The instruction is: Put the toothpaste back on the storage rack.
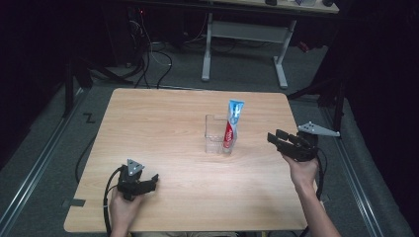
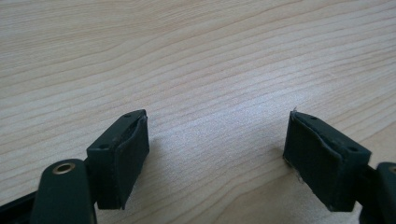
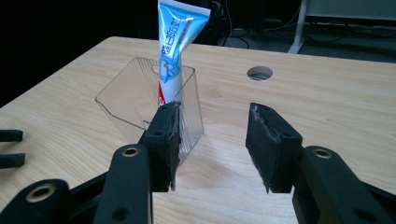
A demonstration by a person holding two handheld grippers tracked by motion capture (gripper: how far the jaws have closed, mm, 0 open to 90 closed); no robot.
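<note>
A blue, white and red toothpaste tube (image 1: 232, 126) stands upright in a clear plastic container (image 1: 213, 133) near the middle of the wooden table (image 1: 163, 123). My right gripper (image 1: 273, 138) hovers to the right of the container, pointing at it, open with nothing between the jaws. In the right gripper view the tube (image 3: 175, 46) and the container (image 3: 126, 93) lie just beyond the left jaw of my right gripper (image 3: 212, 126). My left gripper (image 1: 152, 181) rests near the front left of the table, open over bare wood (image 2: 217, 140).
A round cable hole (image 3: 259, 72) shows in the tabletop beyond the container. The left gripper's jaw tips (image 3: 9, 147) show at the left edge of the right gripper view. A desk frame (image 1: 244, 44) and cables stand on the floor behind the table.
</note>
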